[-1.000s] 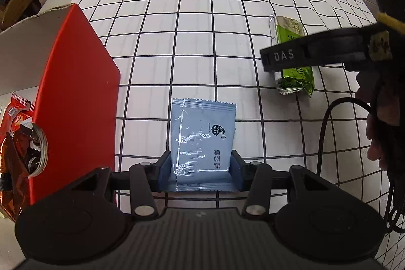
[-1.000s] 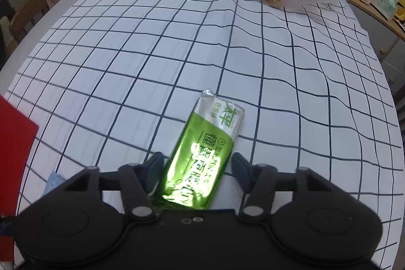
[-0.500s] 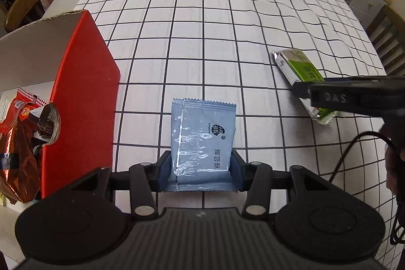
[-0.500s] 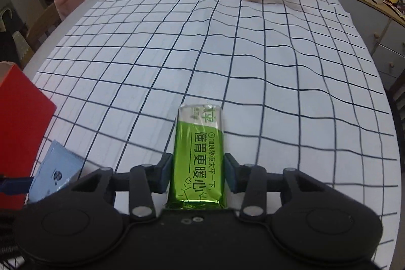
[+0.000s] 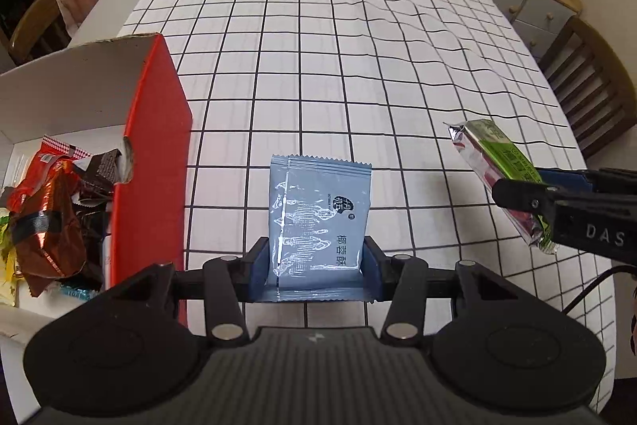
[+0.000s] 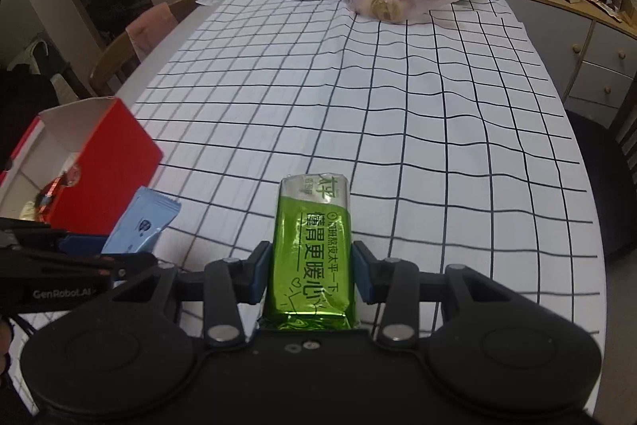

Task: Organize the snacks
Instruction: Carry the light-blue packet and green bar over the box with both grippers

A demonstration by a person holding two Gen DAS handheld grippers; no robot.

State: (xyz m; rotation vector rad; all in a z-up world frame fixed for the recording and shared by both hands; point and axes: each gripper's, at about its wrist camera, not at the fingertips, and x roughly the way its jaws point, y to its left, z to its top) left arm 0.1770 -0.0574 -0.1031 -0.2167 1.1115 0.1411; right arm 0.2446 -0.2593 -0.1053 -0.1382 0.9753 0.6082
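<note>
Two packets ride clear of the table toward our red box (image 5: pixel 155 162): left gripper (image 5: pixel 314 265) clamps the blue packet (image 5: pixel 318 214), right gripper (image 6: pixel 312 273) the green packet (image 6: pixel 312 249).

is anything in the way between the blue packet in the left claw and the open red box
Nothing visible. The pale blue foil snack packet, clamped in the left claw, hangs beside the red cardboard box. Only the box's upright red side wall lies between; its open top, with wrappers inside, is clear.
</note>
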